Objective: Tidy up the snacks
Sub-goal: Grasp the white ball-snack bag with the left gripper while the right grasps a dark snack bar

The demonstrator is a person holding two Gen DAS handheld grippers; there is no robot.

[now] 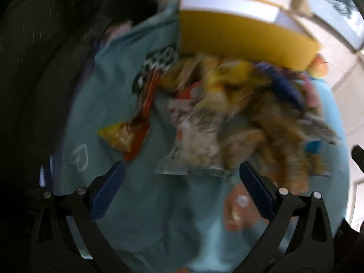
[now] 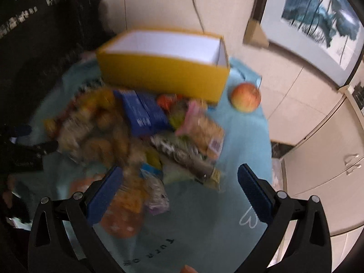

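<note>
Little can be read; both views are blurred. In the right wrist view, low in the frame, dark letters stand upside down on the light blue cloth (image 2: pixel 173 232), too smeared to make out. A white outlined heart sign (image 2: pixel 248 218) is drawn at lower right. The blue box (image 2: pixel 143 111) carries white print, unreadable.

Light blue cloth (image 2: pixel 238 141) covers the worktop, white heart outline (image 2: pixel 248 219) drawn on it, some dark lettering near the bottom edge, blurred. 1 apple (image 2: pixel 246 97), red-yellow, sits on the cloth. Framed picture (image 2: pixel 318 20) with blue-green print leans at right. Cream tile floor (image 2: pixel 286 95). Cream cabinet doors (image 2: pixel 323 173) with handles at right. Dark area at left, unclear.
</note>
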